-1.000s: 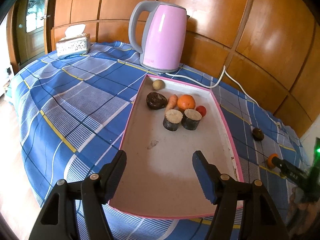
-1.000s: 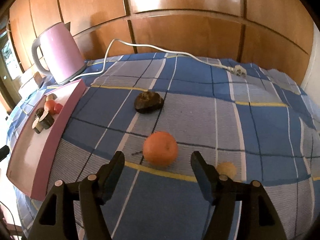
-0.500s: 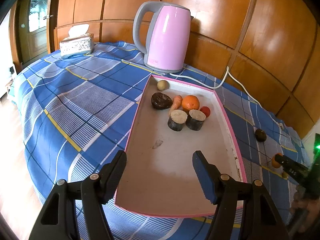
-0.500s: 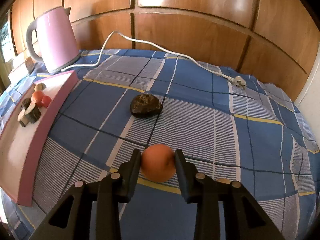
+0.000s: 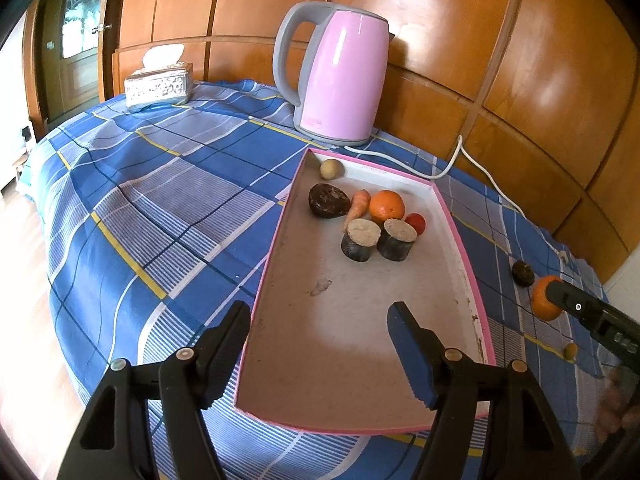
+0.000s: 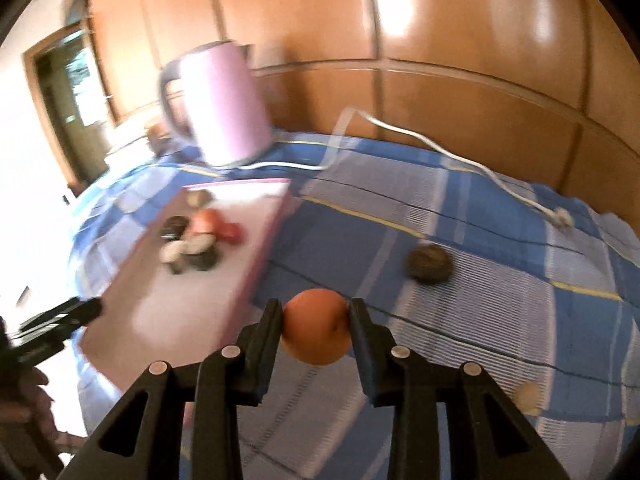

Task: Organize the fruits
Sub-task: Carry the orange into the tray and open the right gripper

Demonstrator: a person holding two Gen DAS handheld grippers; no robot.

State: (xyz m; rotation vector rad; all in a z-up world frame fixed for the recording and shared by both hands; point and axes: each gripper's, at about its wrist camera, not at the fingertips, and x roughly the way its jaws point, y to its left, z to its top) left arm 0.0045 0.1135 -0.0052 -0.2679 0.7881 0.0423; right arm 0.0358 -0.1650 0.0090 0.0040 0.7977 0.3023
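Orange clamped between right gripper fingers; left gripper fingers apart over tray.

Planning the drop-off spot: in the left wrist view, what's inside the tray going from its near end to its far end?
Inside the tray: bare floor with a small stain → two cut dark-skinned pieces → red tomato → orange → small pale round fruit at the far corner.
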